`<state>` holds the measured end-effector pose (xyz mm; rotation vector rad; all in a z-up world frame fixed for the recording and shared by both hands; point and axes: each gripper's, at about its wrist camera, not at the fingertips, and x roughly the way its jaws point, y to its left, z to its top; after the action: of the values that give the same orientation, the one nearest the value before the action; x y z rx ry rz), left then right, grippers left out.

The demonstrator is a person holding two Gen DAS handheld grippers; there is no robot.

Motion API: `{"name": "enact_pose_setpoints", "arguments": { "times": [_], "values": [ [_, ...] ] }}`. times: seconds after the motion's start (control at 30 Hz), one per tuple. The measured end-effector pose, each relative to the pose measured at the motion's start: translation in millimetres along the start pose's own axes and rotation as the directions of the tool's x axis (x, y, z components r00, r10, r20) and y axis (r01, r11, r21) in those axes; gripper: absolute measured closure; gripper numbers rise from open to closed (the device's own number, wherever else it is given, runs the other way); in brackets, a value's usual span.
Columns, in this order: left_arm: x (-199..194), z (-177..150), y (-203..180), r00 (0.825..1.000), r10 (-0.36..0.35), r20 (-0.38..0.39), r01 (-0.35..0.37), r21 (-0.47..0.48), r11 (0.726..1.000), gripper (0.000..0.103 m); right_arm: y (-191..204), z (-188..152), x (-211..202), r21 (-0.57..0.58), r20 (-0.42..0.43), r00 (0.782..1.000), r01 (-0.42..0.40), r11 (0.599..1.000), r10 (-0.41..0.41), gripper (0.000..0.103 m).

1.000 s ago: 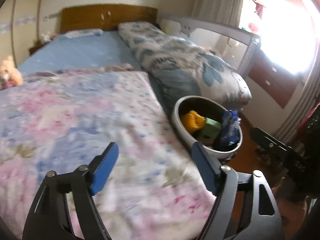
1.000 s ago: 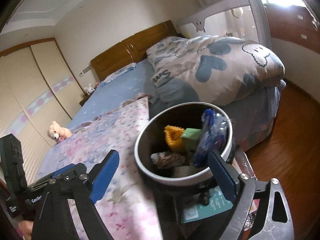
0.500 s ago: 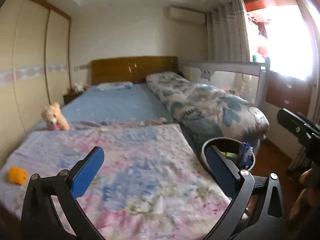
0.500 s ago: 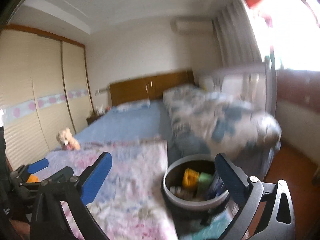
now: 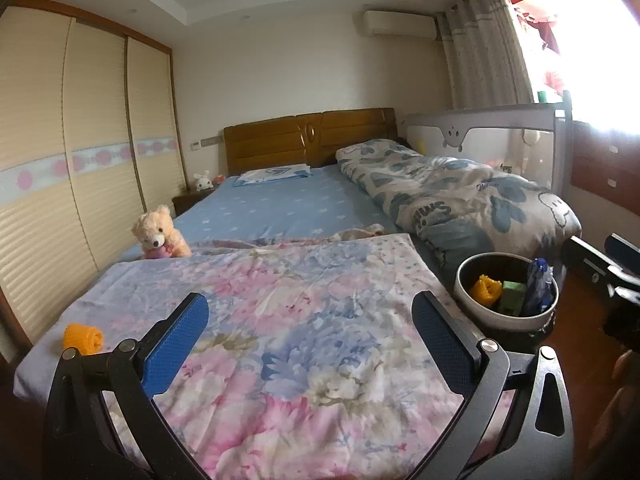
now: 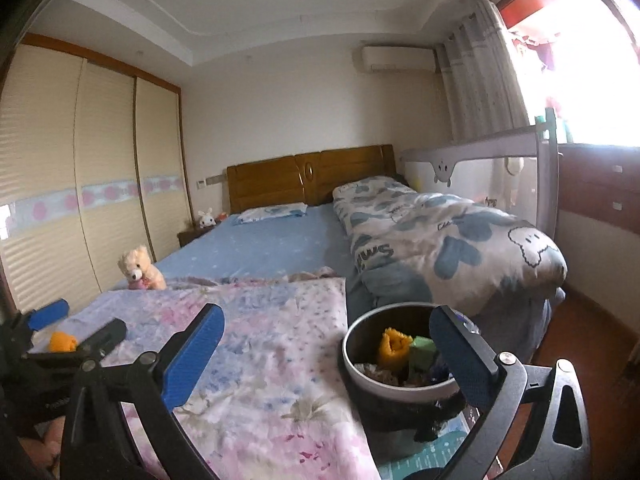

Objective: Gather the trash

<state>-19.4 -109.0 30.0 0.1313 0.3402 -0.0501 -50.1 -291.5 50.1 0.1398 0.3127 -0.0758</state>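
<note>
A round grey trash bin [image 5: 464, 292] stands at the bed's right front corner and holds an orange piece, a green block and a blue wrapper; it also shows in the right wrist view [image 6: 352, 364]. An orange crumpled piece [image 5: 83, 338] lies on the floral blanket near its front left corner, also seen in the right wrist view [image 6: 62, 341]. My left gripper [image 5: 310, 344] is open and empty above the blanket. My right gripper [image 6: 326, 356] is open and empty, its right finger in front of the bin.
The floral blanket [image 5: 300, 300] covers the bed's near end. A teddy bear [image 5: 158, 232] sits at its left edge. A folded quilt [image 5: 460, 196] lies along the right, with a bed rail [image 5: 480, 136] behind. Wardrobes [image 5: 80, 152] line the left wall.
Both grippers have pulled back and tilted up from the bin. The whole room and the orange piece at the left have come into view.
</note>
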Motion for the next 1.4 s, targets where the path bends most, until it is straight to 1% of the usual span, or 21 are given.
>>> {"name": "enact_pose_setpoints", "arguments": {
  "times": [0.07, 0.23, 0.53, 1.4],
  "values": [
    [0.5, -0.3, -0.9, 1.0, 0.003, 0.001, -0.003, 0.001, 1.0, 0.0, -3.0, -2.9, 2.1, 0.019, -0.015, 1.0, -0.001, 1.0, 0.001, 0.0],
    [1.3, -2.6, -3.2, 1.0, 0.003, 0.001, -0.003, 0.012, 1.0, 0.0, -9.1, -7.4, 2.6, 0.046, -0.02, 1.0, 0.002, 0.999, -0.001, 0.0],
    [3.8, -3.3, -1.0, 1.0, 0.004, -0.014, -0.004, -0.008, 1.0, 0.0, -8.4, -8.5, 2.0, 0.044, -0.023, 1.0, 0.006, 0.999, -0.005, 0.0],
    [5.7, -3.2, -1.6, 1.0, -0.014, -0.027, 0.014, -0.006, 1.0, 0.0, -3.1, -8.9, 1.8, 0.044, -0.024, 1.0, 0.0, 0.999, 0.001, 0.0]
  ]
}}
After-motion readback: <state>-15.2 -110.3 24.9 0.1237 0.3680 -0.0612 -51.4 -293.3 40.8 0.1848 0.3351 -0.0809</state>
